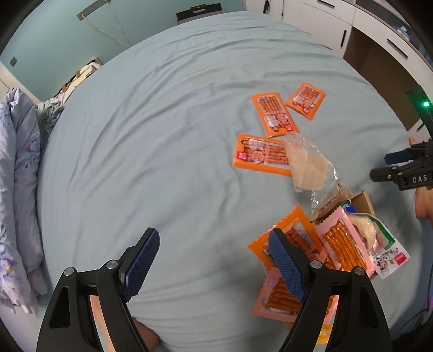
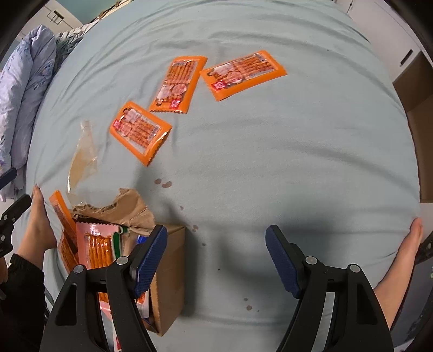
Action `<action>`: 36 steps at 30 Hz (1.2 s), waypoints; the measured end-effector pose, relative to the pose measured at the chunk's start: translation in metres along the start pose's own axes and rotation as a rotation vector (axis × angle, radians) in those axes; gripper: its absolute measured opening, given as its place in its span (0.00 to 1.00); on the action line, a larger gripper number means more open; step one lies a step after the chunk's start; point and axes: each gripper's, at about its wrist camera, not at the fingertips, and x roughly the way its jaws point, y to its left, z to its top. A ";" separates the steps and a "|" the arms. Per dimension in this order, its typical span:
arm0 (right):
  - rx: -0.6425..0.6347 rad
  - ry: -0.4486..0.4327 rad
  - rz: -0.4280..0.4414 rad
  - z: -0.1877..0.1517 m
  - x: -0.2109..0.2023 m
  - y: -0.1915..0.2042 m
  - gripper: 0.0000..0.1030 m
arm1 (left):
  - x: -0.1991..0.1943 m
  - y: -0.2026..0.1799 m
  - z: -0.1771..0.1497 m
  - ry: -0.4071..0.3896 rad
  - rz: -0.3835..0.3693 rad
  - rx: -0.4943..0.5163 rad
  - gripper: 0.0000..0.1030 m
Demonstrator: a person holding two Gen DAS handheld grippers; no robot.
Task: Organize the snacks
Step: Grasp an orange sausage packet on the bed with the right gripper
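Note:
Three orange snack packs lie flat on the blue bedsheet: a near one (image 2: 139, 132) (image 1: 261, 155), a middle one (image 2: 177, 84) (image 1: 274, 113) and a far one (image 2: 242, 74) (image 1: 306, 100). A brown cardboard box (image 2: 167, 273) (image 1: 362, 201) holds pink snack packs (image 2: 97, 247) (image 1: 342, 243), orange packs (image 1: 286, 235) and a green-white pack (image 1: 387, 249). My left gripper (image 1: 213, 260) is open and empty, beside the box's packs. My right gripper (image 2: 215, 260) is open and empty above the sheet, right of the box.
A clear crumpled plastic bag (image 1: 308, 165) (image 2: 82, 151) lies between the box and the near orange pack. A folded floral quilt (image 1: 19, 176) lies along the bed's left side. White cabinets (image 1: 351, 24) stand behind the bed. Small stains (image 2: 163, 184) mark the sheet.

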 end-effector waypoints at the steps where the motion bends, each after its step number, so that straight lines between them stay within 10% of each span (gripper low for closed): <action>1: 0.010 -0.002 0.001 0.001 0.000 -0.002 0.72 | 0.000 0.001 0.000 0.001 -0.002 -0.005 0.81; 15: 0.155 -0.021 -0.003 0.031 -0.012 -0.028 0.72 | -0.007 0.010 0.001 -0.024 -0.038 -0.058 0.81; 25: 0.504 0.096 0.118 0.129 0.045 -0.073 0.72 | 0.000 0.023 -0.001 -0.001 -0.064 -0.105 0.81; 36: 0.437 0.003 -0.049 0.192 0.092 -0.037 0.65 | 0.014 0.039 -0.009 0.032 -0.082 -0.153 0.81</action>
